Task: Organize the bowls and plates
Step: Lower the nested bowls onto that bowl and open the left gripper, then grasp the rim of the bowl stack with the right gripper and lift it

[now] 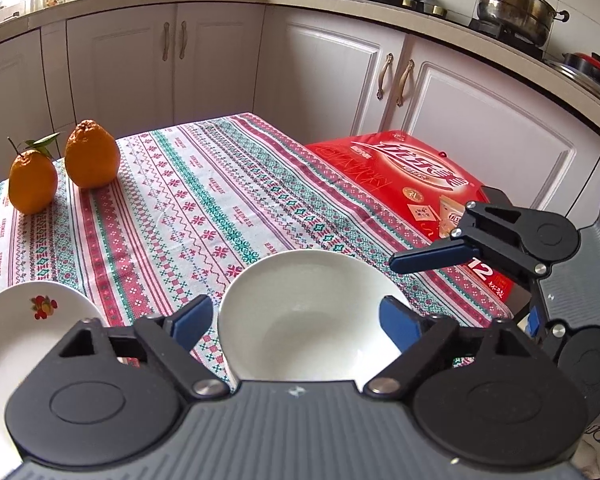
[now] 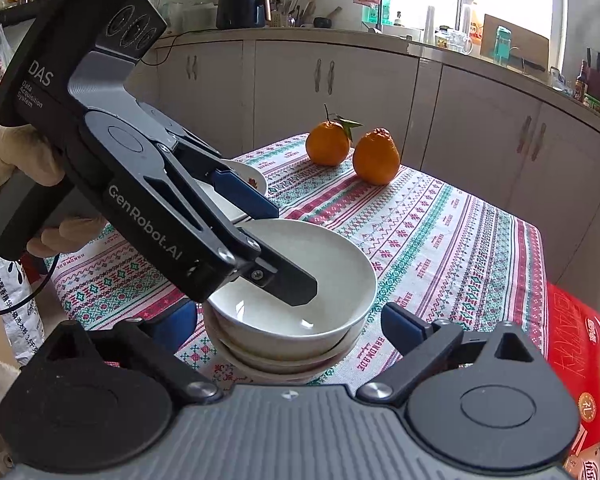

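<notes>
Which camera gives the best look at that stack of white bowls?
The right wrist view: the stack of white bowls shows from the side, nested rims visible under the top bowl. The left wrist view looks down into the top bowl only, so the stacking is hidden.

The left gripper (image 1: pixel 296 324) stands open, its blue fingers (image 1: pixel 192 322) either side of a white bowl (image 1: pixel 312 316) near the bench's (image 1: pixel 204 200) near edge. A flowered plate (image 1: pixel 24 332) lies left; two oranges (image 1: pixel 64 168) sit at the far left corner.
</notes>
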A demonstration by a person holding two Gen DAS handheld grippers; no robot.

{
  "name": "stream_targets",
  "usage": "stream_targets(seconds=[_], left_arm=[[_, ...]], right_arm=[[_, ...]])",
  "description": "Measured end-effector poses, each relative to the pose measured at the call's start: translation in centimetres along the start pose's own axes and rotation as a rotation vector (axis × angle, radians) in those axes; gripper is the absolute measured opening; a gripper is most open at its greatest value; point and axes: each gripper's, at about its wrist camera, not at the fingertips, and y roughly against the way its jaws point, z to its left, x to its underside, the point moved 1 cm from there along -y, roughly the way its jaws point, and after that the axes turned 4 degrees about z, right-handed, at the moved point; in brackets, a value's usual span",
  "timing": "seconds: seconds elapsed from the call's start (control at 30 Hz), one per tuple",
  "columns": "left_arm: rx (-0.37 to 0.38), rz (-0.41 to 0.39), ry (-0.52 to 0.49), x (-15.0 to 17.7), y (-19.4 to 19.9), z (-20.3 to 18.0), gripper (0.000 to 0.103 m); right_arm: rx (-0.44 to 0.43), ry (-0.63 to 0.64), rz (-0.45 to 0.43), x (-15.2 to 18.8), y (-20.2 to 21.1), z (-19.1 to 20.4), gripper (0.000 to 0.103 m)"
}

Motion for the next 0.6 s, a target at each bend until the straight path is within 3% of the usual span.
stream_targets(seconds=[0.4, 0.6], left_arm=[[-0.066, -0.147, -0.131, 1.4, 4.5, -1.0, 0.102], [-0.069, -0.125, -0.197, 3.6, 5.6, -1.6, 0.102]], right_arm=[[0.034, 0.041, 0.014, 0.2, 0.7, 0.2, 0.103], [0.052, 0.071, 0.033, 0.8, 1.2, 0.5, 0.103]])
